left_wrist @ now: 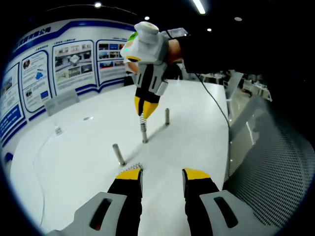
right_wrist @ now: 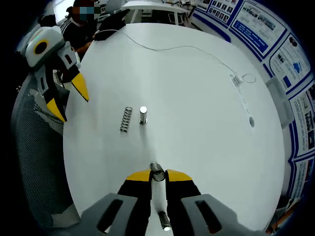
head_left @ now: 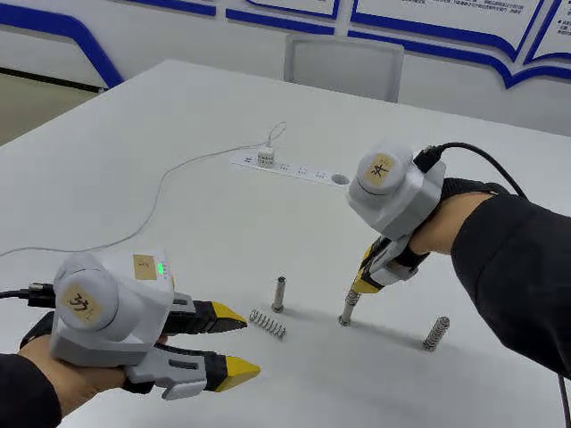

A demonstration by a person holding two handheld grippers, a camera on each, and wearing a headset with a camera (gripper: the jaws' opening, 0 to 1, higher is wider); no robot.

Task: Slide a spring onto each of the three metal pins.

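Note:
My right gripper (head_left: 364, 283) is shut on a spring (head_left: 352, 297) that sits over the top of the middle pin (head_left: 346, 314). Its own view shows the spring (right_wrist: 156, 172) pinched between the yellow tips of the right gripper (right_wrist: 158, 177). A bare pin (head_left: 279, 293) stands upright to the left, with a loose spring (head_left: 267, 323) lying flat beside it. To the right stands a third pin wrapped in a spring (head_left: 435, 333). My left gripper (head_left: 236, 343) hovers open near the loose spring, holding nothing. In its own view the left gripper (left_wrist: 162, 174) faces the bare pin (left_wrist: 118, 154).
A white strip with a small cube (head_left: 285, 167) and a thin cable (head_left: 161, 192) lie further back on the white table (head_left: 178, 134). A grey chair (head_left: 343, 64) stands behind the table's far edge.

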